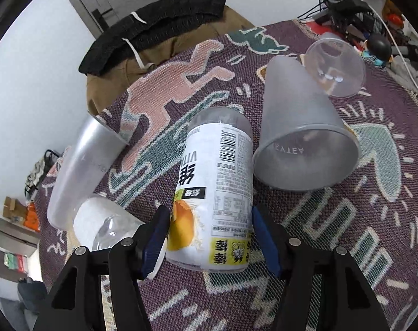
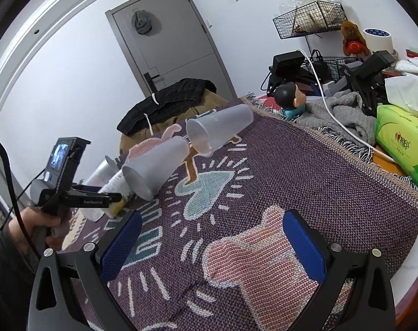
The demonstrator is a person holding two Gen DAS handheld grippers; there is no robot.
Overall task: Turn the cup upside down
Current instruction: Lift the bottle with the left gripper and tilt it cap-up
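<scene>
Between the left tool [image 1: 211, 237] pads: labelled bottle [image 1: 217, 193], gripped.
Label shows barcode and "VIT"; frosted cup [image 1: 299, 127] reads "EVTEA" mirrored. Right tool [image 2: 213, 245] spread wide above the surface [image 2: 291, 171].

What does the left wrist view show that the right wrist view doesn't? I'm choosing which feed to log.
Only the left wrist view shows the left claw closed around the labelled cup, barcode readable, and a clear bottle lying beside it. Only the right wrist view shows the open, empty right claw, the grey door and the green tissue pack. Both show the frosted cup lying on its side and the patterned cloth.
</scene>
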